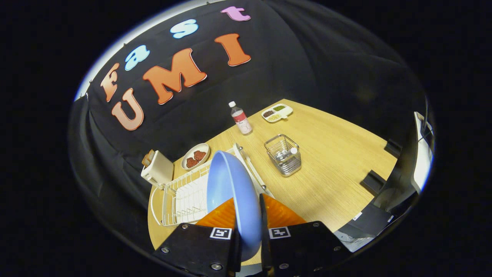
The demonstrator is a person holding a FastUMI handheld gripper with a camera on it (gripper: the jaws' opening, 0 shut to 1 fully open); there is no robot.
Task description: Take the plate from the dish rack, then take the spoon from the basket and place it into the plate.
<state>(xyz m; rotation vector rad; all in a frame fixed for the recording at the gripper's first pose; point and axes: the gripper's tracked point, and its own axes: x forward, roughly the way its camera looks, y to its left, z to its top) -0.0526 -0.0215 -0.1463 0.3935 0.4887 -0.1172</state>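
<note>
A blue plate (230,192) stands on edge between my fingers, and my gripper (249,223) is shut on its near rim. The plate hangs above the white wire dish rack (184,196), which lies just behind it to the left. Beyond the fingers to the right stands a small wire basket (283,155) with a spoon (288,153) lying in it, its pale handle end poking up at the basket's right side.
A white toaster (157,169) and a bowl of reddish food (196,156) sit behind the rack. Farther back stand a water bottle (240,118) and a divided snack tray (276,112). Black brackets (372,181) clamp the wooden table's (338,169) right edge.
</note>
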